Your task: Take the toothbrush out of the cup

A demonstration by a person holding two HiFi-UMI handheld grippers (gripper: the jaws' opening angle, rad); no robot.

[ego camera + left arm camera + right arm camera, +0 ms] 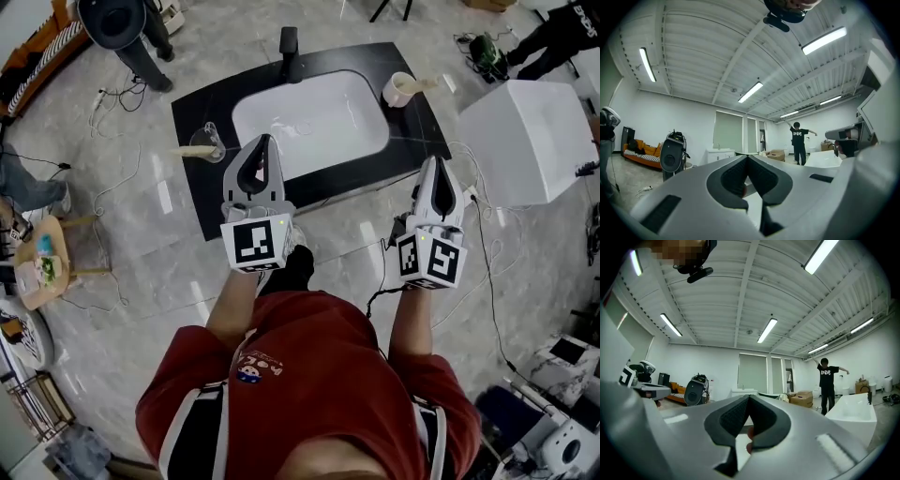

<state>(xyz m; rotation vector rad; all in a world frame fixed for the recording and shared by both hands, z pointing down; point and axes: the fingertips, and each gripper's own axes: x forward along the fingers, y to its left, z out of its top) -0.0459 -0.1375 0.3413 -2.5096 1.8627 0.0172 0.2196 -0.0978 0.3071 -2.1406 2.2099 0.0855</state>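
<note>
A black counter (211,202) holds a white sink (309,122). On its left end stands a clear cup (212,139) with a beige toothbrush-like stick (192,150) pointing left from it. A white cup (397,90) on the right end also holds a beige handle (427,84). My left gripper (262,142) is shut and empty, its tip over the sink's front rim, right of the clear cup. My right gripper (439,163) is shut and empty at the counter's front right corner. Both gripper views look level across the room, with the left gripper (747,157) and the right gripper (749,397) each closed.
A black faucet (289,49) stands behind the sink. A large white box (530,141) sits right of the counter. Cables cross the floor. A small wooden table (42,267) is at the left. A person in black (828,385) stands far off, near a black wheeled device (117,23).
</note>
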